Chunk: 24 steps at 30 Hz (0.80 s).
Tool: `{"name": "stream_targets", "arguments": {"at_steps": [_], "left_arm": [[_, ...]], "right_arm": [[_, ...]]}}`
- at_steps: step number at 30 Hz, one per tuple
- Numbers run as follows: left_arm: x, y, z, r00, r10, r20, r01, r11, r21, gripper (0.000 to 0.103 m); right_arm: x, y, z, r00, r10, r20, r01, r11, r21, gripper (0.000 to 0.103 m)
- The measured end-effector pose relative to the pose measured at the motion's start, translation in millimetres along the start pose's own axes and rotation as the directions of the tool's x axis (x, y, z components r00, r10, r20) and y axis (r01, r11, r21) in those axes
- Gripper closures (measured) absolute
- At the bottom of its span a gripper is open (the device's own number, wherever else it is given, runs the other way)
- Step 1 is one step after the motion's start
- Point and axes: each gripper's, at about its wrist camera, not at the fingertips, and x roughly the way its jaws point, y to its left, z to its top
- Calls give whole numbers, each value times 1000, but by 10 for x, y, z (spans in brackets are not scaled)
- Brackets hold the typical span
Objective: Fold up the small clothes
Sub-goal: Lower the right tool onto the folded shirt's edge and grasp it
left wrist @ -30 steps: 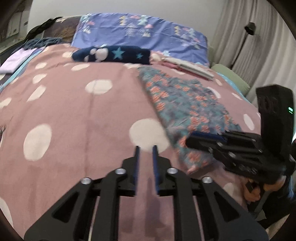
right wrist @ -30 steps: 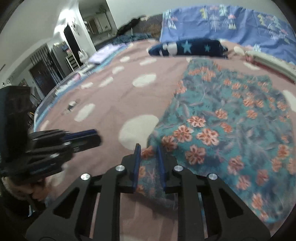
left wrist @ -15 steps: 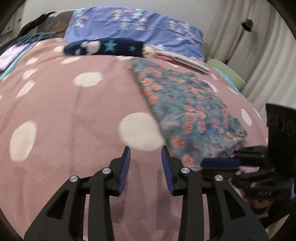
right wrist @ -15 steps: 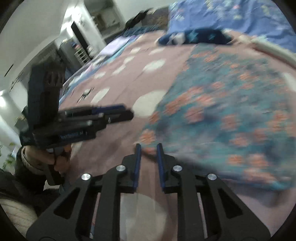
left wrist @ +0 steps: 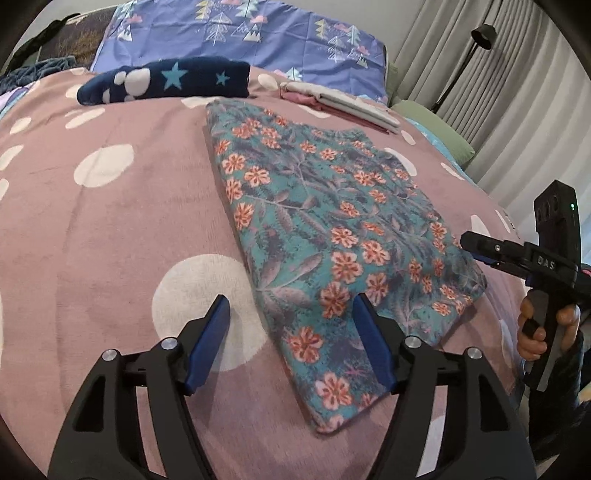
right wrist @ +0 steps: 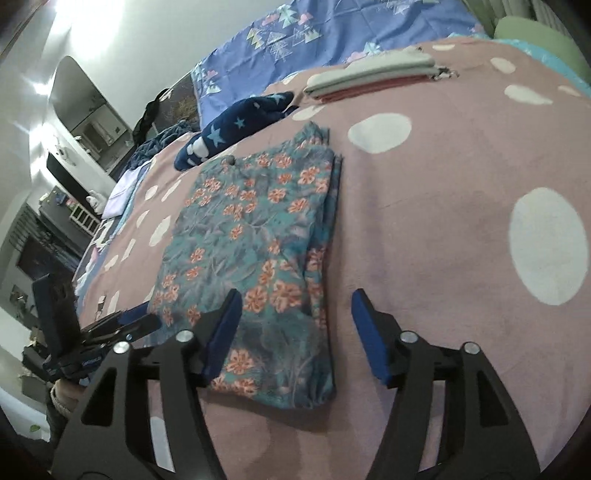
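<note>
Folded floral garment (left wrist: 332, 236) on spotted blanket (left wrist: 110, 229), both claws just opened (nothing gripped)

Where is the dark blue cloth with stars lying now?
In the left wrist view, the dark blue star cloth lies at the far side of the pink dotted blanket, before the blue pillow, beyond the floral garment.

Lower arms of both tongs cut off by the frame edge; shelf clutter (right wrist: 55, 206) too small to identify.

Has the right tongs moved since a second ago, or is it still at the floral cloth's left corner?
Yes. The right tongs, jaws just opened and empty, has shifted right along the near edge of the floral cloth to its right corner.
</note>
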Motion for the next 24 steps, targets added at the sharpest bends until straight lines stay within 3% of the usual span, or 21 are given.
{"name": "stream_targets", "arguments": {"at_steps": [7,13,24], "left_arm": [[91,10,136,1000,-27,-14,27,999,-20,33],[217,15,211,998,-62,-22,62,998,-25,29],[376,69,380,991,-130,-28,129,991,-19,25]], "right_arm": [[162,28,90,998,59,-27,-60,997,-40,33],[391,-33,178,986,134,-97,-138,990,-33,49],[599,-49,403,976,180,-125,-183,983,-18,48]]}}
